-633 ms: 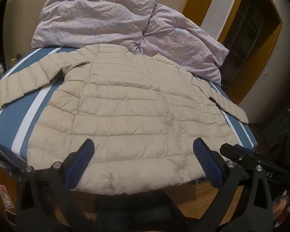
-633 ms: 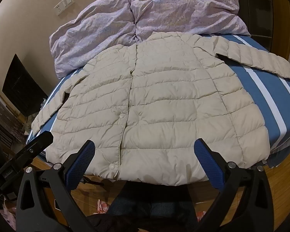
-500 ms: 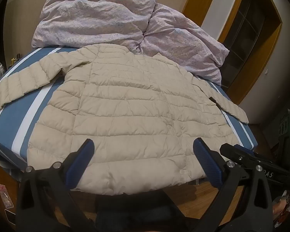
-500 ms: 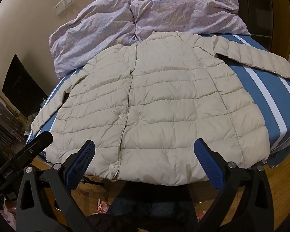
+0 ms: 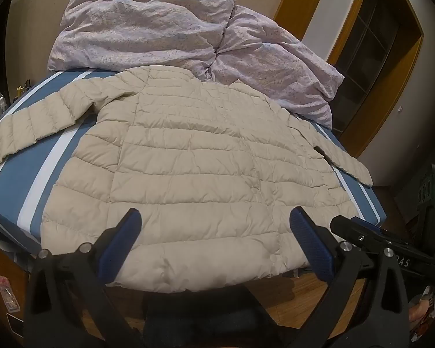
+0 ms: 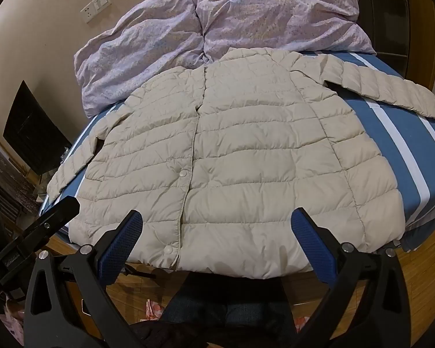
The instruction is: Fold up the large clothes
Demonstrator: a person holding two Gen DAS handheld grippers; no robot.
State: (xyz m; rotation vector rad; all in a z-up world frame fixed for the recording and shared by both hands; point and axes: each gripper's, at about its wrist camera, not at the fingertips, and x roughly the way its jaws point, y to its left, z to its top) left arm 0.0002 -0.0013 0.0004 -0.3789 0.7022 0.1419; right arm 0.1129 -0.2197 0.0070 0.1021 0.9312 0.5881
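A cream quilted puffer jacket (image 5: 194, 162) lies flat, front up and snapped shut, on a blue bed with white stripes (image 5: 23, 179). Both sleeves spread outward. It also shows in the right wrist view (image 6: 246, 156). My left gripper (image 5: 216, 243) is open and empty, hovering just before the jacket's hem. My right gripper (image 6: 217, 243) is open and empty too, above the hem near the snap placket. The other gripper's black body shows at the right edge of the left wrist view (image 5: 391, 246) and at the left edge of the right wrist view (image 6: 29, 232).
A crumpled lilac duvet (image 5: 188, 34) is heaped at the head of the bed, touching the jacket's collar. Wooden floor (image 6: 420, 266) lies below the bed's near edge. A wooden door frame (image 5: 391, 87) stands at the right. A dark panel (image 6: 32, 133) leans at the left wall.
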